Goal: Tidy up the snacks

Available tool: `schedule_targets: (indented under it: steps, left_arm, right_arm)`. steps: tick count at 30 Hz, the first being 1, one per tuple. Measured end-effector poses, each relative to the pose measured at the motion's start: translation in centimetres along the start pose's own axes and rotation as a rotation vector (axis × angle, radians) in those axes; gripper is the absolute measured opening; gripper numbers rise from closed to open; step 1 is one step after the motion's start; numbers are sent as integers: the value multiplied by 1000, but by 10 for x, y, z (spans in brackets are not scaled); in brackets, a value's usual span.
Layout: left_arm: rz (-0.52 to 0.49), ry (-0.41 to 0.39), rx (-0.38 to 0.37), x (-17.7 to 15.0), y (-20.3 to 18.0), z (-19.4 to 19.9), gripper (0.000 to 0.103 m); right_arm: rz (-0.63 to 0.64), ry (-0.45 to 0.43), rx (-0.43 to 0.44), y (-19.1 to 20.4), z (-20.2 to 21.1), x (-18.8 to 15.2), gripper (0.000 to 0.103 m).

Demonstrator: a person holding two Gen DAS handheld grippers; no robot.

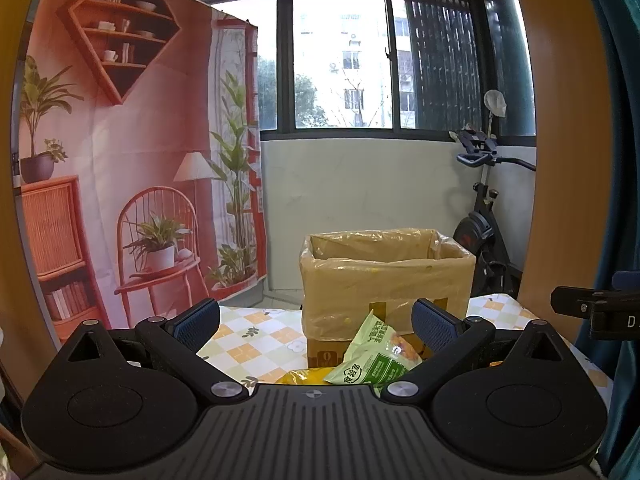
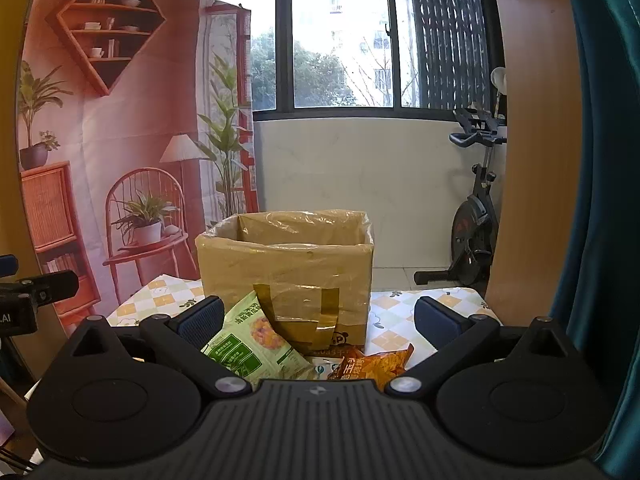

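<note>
A cardboard box (image 1: 384,280) lined with clear plastic stands open on the checkered tablecloth; it also shows in the right wrist view (image 2: 286,268). A green snack bag (image 1: 376,356) leans against the box front, seen too in the right wrist view (image 2: 252,344). A yellow bag (image 1: 304,376) lies beside it. An orange snack bag (image 2: 376,364) and a white packet (image 2: 324,366) lie in front of the box. My left gripper (image 1: 316,320) is open and empty, short of the snacks. My right gripper (image 2: 318,318) is open and empty, above the snacks.
The checkered tablecloth (image 1: 240,344) covers the table. A printed backdrop (image 1: 120,152) hangs at left. An exercise bike (image 2: 476,216) stands at back right by the window. A wooden post (image 2: 532,140) and teal curtain (image 2: 600,160) are at right.
</note>
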State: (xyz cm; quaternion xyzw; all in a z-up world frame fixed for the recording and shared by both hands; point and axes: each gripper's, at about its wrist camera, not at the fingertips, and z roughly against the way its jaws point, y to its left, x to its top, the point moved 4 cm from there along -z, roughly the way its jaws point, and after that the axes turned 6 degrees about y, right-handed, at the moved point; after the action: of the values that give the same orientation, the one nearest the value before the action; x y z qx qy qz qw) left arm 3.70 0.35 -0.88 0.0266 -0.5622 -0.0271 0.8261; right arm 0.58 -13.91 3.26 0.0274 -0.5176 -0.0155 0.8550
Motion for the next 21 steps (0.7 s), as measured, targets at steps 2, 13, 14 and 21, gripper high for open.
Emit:
schedule_targets:
  steps: [2, 13, 14, 21]
  left_arm:
    - [0, 0, 1, 0, 0, 0, 103]
    - [5, 9, 2, 2, 0, -2, 103]
    - [5, 9, 2, 2, 0, -2, 103]
    - [6, 14, 1, 2, 0, -3, 103]
  right_arm:
    - [-1, -1, 2, 0, 0, -1, 103]
    - [-3, -3, -7, -1, 0, 0, 103]
    - [-2, -3, -6, -1, 0, -1, 103]
    - [-3, 1, -5, -2, -2, -2, 103]
